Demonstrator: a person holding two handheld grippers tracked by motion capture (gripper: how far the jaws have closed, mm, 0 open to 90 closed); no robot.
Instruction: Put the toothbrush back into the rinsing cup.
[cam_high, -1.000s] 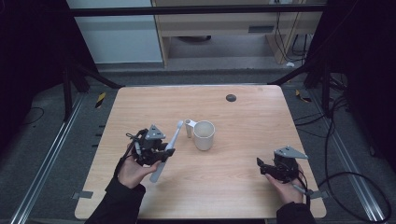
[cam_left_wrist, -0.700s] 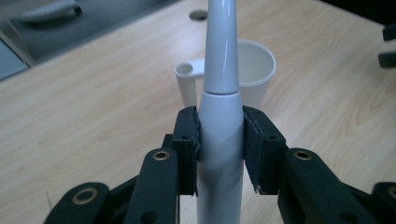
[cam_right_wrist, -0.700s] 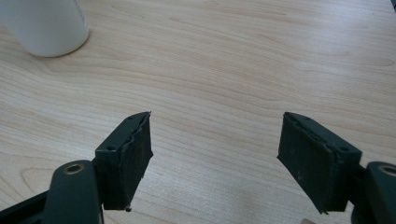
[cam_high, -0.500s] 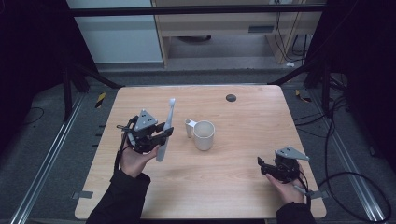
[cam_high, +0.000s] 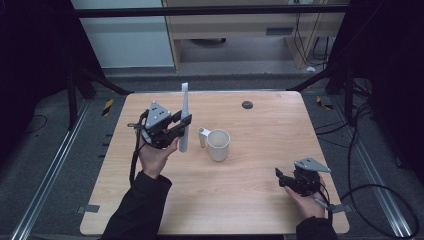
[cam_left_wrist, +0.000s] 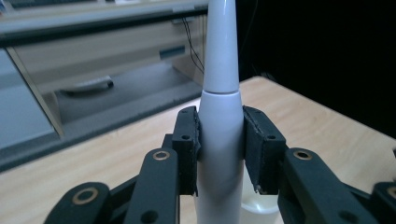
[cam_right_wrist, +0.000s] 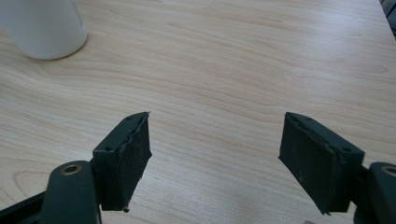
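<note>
**Left gripper pinches a toothbrush upright**

The left gripper (cam_high: 176, 126) clamps a white electric toothbrush (cam_high: 183, 117) upright, near the desk's (cam_high: 260, 125) left edge, beside the mug (cam_high: 218, 144). The right gripper (cam_high: 283, 179) rests spread wide near the front right corner.

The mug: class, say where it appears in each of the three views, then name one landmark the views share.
High view: the mug stands mid-table, just right of the left gripper and its toothbrush.
Left gripper view: a pale sliver of the mug at the bottom, behind the toothbrush.
Right gripper view: the mug at the top left corner, cut off by the edge.
Shared landmark: the wooden table.
</note>
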